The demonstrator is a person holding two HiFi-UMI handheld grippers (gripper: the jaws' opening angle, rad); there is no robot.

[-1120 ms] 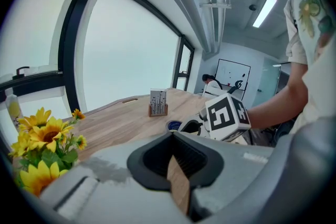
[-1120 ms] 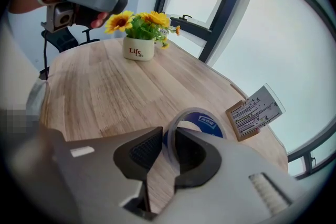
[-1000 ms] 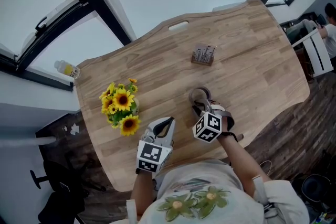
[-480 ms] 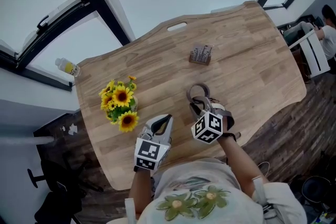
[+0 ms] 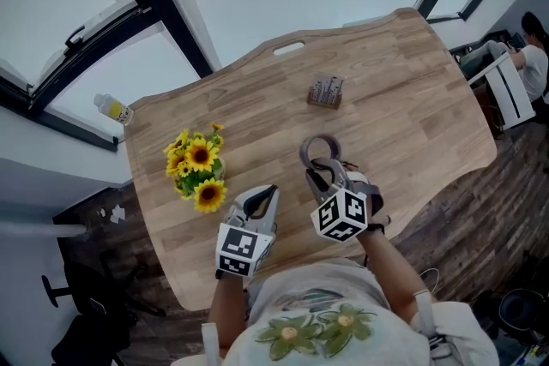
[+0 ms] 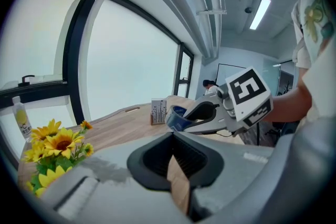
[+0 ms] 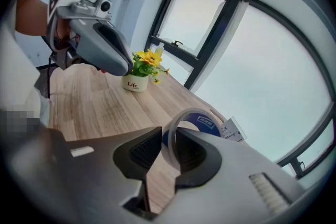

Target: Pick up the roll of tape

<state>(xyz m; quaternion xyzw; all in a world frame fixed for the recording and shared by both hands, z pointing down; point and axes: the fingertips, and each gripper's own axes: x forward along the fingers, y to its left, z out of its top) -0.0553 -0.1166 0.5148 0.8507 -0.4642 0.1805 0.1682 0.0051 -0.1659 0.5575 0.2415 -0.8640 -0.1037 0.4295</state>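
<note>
Right gripper view — sunflowers in pot

Matt wooden table, glossy plastic tape

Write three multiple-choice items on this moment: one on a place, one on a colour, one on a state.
1. The sunflowers stand: A) left of the left gripper; B) between the grippers; C) right of the right gripper.
2. Their petals are: A) red; B) yellow; C) white.
3. The roll of tape is: A) lying loose; B) clamped in the right gripper; C) clamped in the left gripper.
Key: 1A, head view shows them there; 2B, plainly yellow; 3B, the jaws pinch its rim.
</note>
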